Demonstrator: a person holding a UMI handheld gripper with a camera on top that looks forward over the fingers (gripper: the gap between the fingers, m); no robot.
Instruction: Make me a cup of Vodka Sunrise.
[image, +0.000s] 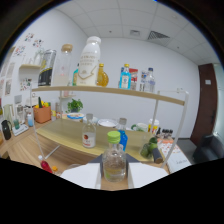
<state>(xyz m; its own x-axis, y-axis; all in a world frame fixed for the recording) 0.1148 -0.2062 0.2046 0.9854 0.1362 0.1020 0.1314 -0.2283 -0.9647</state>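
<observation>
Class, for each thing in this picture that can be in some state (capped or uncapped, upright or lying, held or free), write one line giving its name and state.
Green-capped bottle: upright, capped, between the gripper fingers.
Gripper: contact with the bottle unclear.
Clear bottle with red label: upright, capped.
Blue bottle: upright, capped.
White bottle: on the top shelf, upright, capped.

No readable text for you here. Labels show on several bottles, but lettering's too small/blurred to make out: the tall white bottle (89, 61) on the top shelf (125, 93) has dark print, the blue-labelled bottle (125, 77) near it too, and the clear bottle (88, 132) on the lower shelf carries a white label w/ a red mark. The green-capped bottle (114, 157) nearest you: nothing legible. No numbers or signs readable.
</observation>
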